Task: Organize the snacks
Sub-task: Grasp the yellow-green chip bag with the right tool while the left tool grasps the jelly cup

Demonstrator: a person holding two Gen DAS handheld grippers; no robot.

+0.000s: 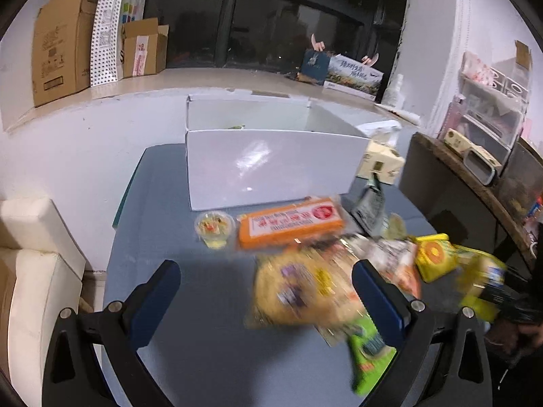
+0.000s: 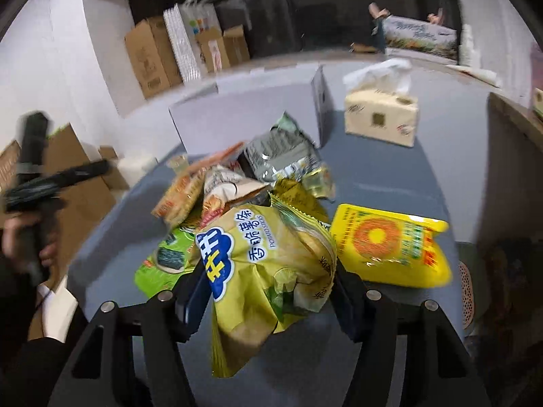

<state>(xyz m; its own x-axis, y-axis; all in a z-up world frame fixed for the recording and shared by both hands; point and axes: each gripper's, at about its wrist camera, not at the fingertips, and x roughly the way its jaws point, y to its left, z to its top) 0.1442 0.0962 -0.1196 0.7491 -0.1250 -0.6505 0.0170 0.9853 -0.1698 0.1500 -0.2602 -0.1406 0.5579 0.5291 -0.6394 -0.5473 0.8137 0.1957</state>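
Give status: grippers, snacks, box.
Left gripper open, empty, above the table. Right gripper shut on the potato sticks bag. White box open behind the snack pile; path clear.

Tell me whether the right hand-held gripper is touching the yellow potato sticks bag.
Touching. The right wrist view shows the right hand-held gripper with both fingers pressed into the crumpled sides of the potato sticks bag.

The right gripper (image 2: 268, 288) is pressing its pads on a yellow snack bag (image 2: 271, 264); the left gripper (image 1: 266, 291) is standing wide, holding nothing.
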